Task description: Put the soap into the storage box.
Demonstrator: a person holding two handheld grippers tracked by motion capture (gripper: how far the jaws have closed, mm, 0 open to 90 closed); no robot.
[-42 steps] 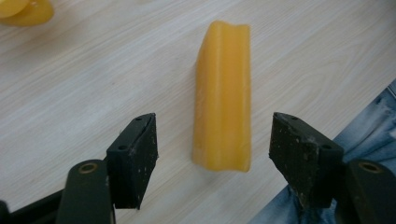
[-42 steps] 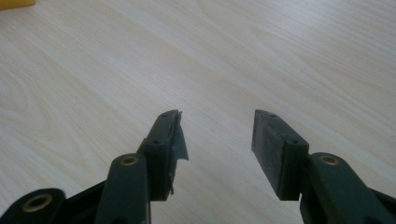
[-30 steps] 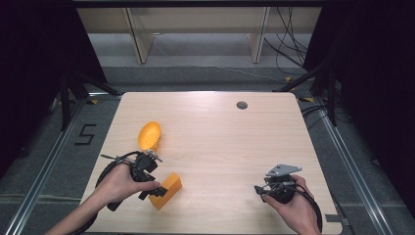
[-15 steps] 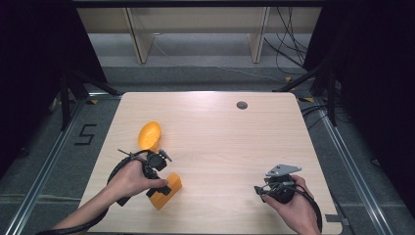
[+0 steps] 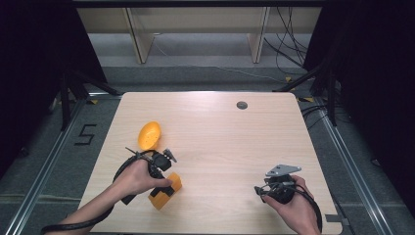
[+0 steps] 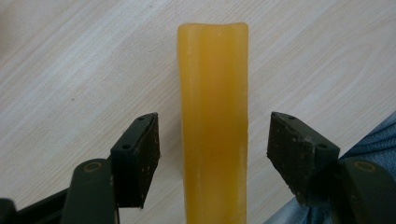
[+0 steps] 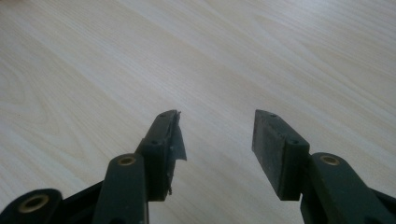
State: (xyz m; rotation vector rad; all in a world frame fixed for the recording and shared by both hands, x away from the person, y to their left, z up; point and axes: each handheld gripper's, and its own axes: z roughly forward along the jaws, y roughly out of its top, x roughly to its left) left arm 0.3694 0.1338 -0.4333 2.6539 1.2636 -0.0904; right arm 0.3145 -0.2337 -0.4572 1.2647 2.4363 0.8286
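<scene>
- Your left gripper [image 6: 212,154] was spread wide, jaws straddling the orange block [image 6: 214,121]; a gap showed on each side, neither pad touching it.
- In the high view your left gripper [image 5: 164,169] sat over that orange block [image 5: 165,191], near the table's [image 5: 220,132] front-left edge.
- Your right gripper [image 7: 215,140] was parted too, nothing between the jaws, bare wood below.
- High view: your right gripper [image 5: 266,188] was well right of the block, near the front edge.
- Left pad [image 7: 173,140] of the right gripper had a torn, peeling liner.
- Count: one orange block, one orange bowl [image 5: 149,135] just behind the block, one dark round spot [image 5: 242,105] far behind, two grippers.
</scene>
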